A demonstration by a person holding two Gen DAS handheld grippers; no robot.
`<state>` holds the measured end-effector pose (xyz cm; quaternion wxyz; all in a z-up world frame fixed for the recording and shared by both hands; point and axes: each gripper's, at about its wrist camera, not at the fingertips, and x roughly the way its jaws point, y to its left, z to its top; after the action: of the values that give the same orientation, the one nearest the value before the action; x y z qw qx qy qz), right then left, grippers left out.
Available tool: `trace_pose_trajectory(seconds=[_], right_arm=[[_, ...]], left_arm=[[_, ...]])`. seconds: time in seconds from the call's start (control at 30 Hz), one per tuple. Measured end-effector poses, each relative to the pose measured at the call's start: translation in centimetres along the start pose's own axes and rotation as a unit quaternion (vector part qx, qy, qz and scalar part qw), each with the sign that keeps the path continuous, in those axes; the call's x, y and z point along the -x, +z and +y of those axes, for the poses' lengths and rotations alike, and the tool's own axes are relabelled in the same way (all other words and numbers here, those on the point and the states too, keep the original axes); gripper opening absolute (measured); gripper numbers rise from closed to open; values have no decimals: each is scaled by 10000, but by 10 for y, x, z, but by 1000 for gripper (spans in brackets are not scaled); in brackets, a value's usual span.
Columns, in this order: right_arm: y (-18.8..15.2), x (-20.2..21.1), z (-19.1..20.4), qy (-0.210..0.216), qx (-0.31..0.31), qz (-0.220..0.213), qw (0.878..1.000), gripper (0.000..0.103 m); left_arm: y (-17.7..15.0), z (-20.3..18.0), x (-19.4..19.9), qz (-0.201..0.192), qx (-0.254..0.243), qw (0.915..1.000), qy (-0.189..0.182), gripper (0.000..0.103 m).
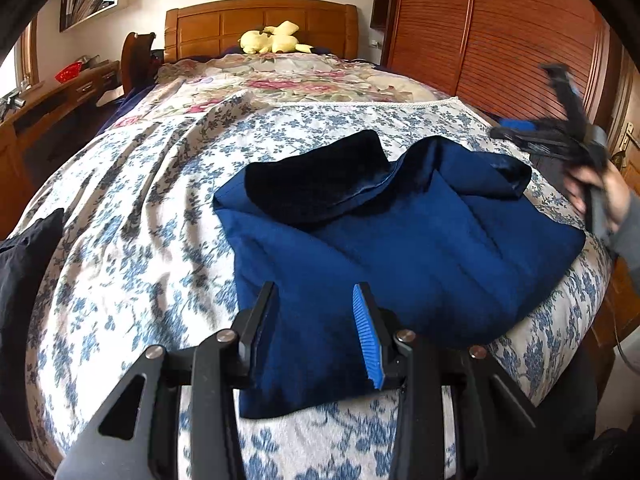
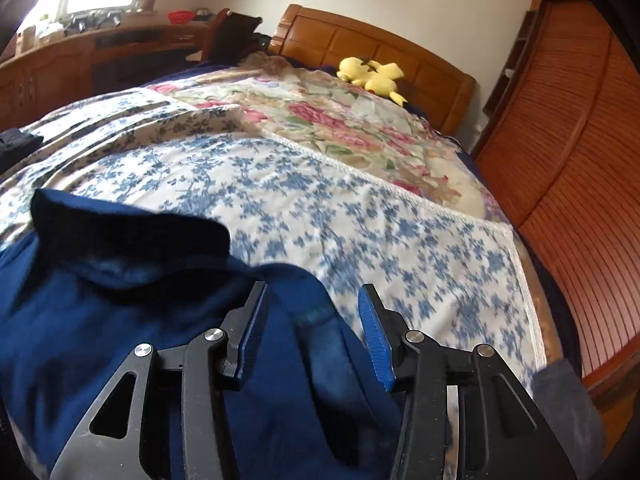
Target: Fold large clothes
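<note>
Both grippers' fingers [image 1: 362, 316] [image 2: 374, 328] wide apart, holding nothing.

bed [image 1: 168, 208] under floral covers, bearing folded blue garment [image 1: 400, 248], yellow plush [image 1: 276, 38], black cloth [image 1: 24, 264]

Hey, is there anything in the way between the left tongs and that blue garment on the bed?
Nothing visible. The left tongs are open right over the near edge of the blue garment, with only its own fabric between the fingers. The black cloth lies off to the left, and the right tongs are open at its far side.
</note>
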<state>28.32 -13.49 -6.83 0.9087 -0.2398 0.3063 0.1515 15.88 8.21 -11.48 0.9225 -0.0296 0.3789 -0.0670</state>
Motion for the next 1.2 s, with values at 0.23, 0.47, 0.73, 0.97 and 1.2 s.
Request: trace_pose_trajectory(seconds=[0.23, 0.47, 0.73, 0.97, 1.2], right_arm=[[-61, 35, -41, 86, -381, 256, 9989, 56], [-110, 25, -82, 21, -866, 714, 9937, 58], [-122, -6, -94, 303, -931, 992, 9902, 58], [-99, -35, -96, 792, -919, 774, 9896, 3], [-56, -55, -125, 954, -1320, 485, 9855, 2]], left_arm=[[32, 6, -20, -76, -259, 9996, 27, 37], [63, 28, -45, -112, -338, 9991, 223, 37], [76, 51, -83, 137, -352, 9984, 425, 37], [89, 58, -107, 284, -471, 9983, 201, 27], [130, 79, -121, 181, -228, 9990, 354, 2]])
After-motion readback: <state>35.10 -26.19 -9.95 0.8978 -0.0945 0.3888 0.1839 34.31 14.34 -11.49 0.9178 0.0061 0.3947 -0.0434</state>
